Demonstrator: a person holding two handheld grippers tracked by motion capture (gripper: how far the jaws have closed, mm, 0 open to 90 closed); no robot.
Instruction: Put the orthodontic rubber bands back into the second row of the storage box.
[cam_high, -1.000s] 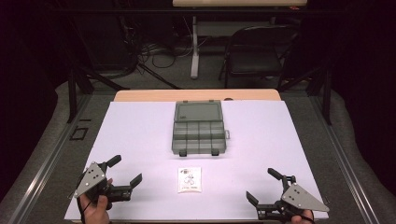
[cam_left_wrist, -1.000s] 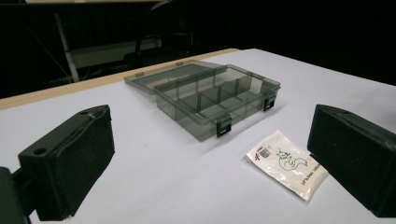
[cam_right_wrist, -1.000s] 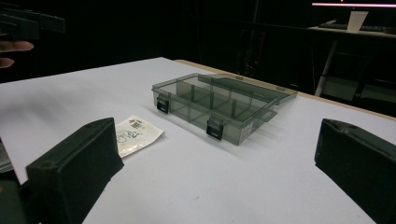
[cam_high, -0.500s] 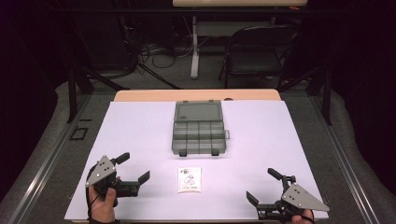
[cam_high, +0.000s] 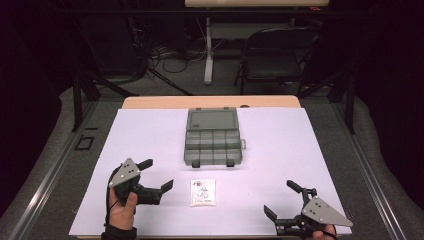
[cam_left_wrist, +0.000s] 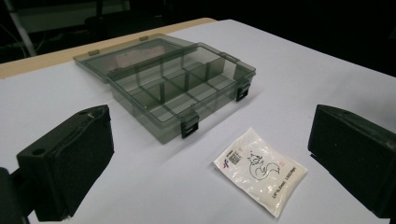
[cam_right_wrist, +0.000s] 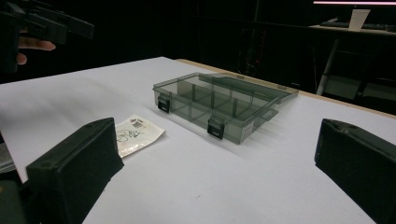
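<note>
The left tool (cam_high: 156, 176), jaws spread wide, has swung toward the white packet (cam_high: 203, 192), probably to grasp it.

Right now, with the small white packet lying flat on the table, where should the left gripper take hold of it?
Probably by an edge. The white packet lies flat on the table, clear of the open compartment box, so there is nothing to close around from above. The left gripper, jaws open beside it, could come in low from that side and pinch the near edge.
</note>
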